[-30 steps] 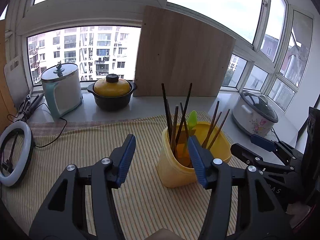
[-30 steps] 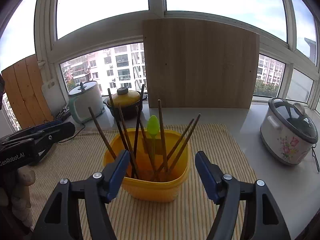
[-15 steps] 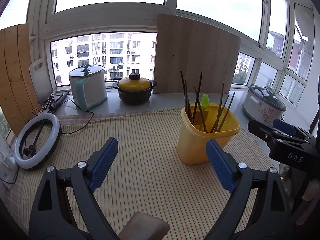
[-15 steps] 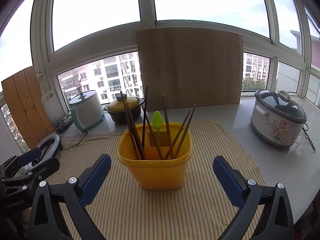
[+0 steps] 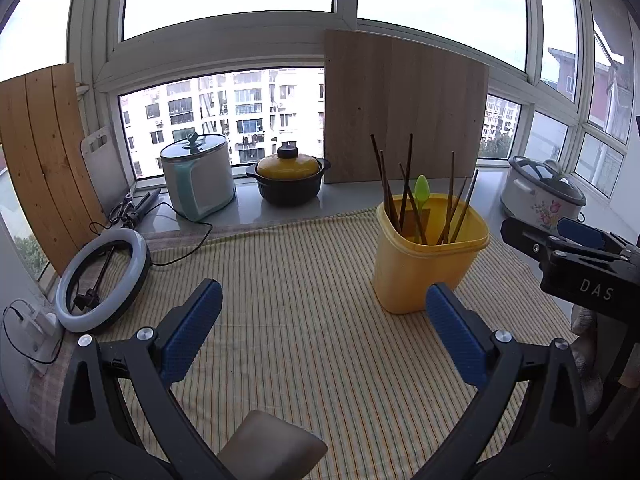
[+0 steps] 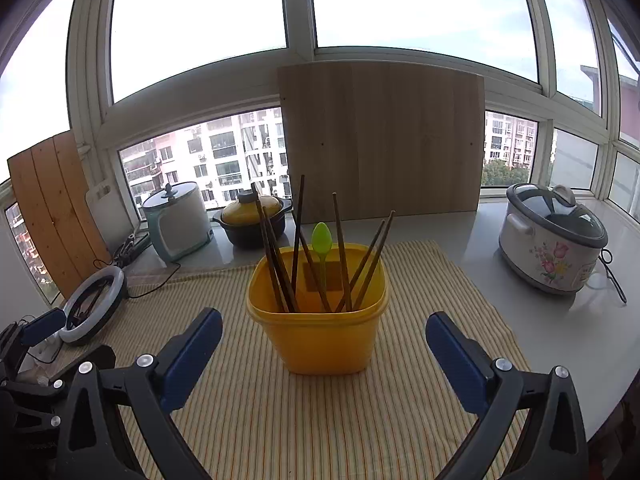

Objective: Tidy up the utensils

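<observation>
Striped cloth [image 6: 420, 280], chopstick [image 6: 342, 252] bases hidden in yellow tub [image 6: 320, 340], both tools [image 5: 322, 312] [image 6: 324, 340] just opened wide (empty)

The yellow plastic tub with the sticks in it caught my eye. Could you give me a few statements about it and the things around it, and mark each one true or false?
1. The yellow plastic tub stands upright on the striped cloth. True.
2. A light green plastic spoon stands in the tub among the dark wooden chopsticks. True.
3. The right hand-held gripper is clamped on the tub. False: its jaws are wide open and touch nothing.
4. The floral rice cooker sits on the striped cloth. False: it sits on the bare white counter beside it.
5. The left hand-held gripper holds a chopstick. False: its open jaws are empty.
</observation>
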A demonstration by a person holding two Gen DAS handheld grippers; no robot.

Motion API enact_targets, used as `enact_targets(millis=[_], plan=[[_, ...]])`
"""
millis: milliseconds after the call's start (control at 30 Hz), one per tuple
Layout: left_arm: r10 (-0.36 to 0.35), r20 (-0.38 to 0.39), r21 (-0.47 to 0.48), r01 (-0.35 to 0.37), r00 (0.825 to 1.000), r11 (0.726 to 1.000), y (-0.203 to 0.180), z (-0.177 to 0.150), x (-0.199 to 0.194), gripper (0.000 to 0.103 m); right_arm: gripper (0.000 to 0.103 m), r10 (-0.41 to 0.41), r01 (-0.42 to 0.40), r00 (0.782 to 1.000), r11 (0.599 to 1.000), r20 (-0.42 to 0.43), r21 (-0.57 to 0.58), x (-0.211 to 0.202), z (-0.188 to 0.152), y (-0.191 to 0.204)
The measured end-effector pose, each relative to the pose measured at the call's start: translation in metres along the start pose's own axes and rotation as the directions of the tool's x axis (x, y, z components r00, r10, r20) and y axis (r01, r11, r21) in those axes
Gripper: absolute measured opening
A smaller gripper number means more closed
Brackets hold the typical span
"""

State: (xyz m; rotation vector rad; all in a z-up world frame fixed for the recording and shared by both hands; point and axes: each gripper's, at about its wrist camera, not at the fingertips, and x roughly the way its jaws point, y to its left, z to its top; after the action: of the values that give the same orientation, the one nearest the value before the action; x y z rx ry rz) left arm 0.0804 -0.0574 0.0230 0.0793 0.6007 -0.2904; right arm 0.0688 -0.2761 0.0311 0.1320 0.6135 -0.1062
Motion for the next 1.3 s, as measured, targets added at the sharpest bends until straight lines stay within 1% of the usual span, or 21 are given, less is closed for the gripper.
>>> enact_targets(millis=[233, 433, 767, 1067, 1200, 1300], plan=[[0.018, 0.007, -0.006, -0.018, 1.0, 1.0, 0.006, -0.002, -0.003, 0.103, 0.103, -0.006, 0.006, 1.0, 1.0, 0.014, -0.001, 0.0, 0.0, 0.004], [0.021, 0.004, -0.013, -0.021, 1.0, 1.0, 0.01, -0.003, -0.006, 0.103, 0.103, -0.014, 0.014, 1.0, 1.0, 0.02, -0.023, -0.004, -0.001, 0.01], [0.042, -0.008, -0.022, -0.042, 0.999, 0.999, 0.014, -0.005, -0.012, 0.103, 0.103, -0.005, 0.005, 1.0, 0.999, 0.022, -0.034, -0.009, -0.004, 0.016], [0.047, -0.015, -0.035, -0.047, 0.999, 0.998, 0.016, -0.008, -0.014, 0.103, 0.103, 0.005, -0.004, 1.0, 0.999, 0.021, -0.047, -0.012, -0.006, 0.022], [0.057, -0.01, -0.028, -0.058, 0.998, 0.998, 0.015, -0.01, -0.015, 0.103, 0.103, 0.005, -0.004, 1.0, 0.999, 0.019, -0.048, -0.012, -0.006, 0.022], [0.053, -0.004, -0.023, -0.053, 0.999, 0.998, 0.014, -0.011, -0.015, 0.103, 0.103, 0.002, -0.001, 1.0, 0.999, 0.018, -0.047, -0.012, -0.007, 0.021]])
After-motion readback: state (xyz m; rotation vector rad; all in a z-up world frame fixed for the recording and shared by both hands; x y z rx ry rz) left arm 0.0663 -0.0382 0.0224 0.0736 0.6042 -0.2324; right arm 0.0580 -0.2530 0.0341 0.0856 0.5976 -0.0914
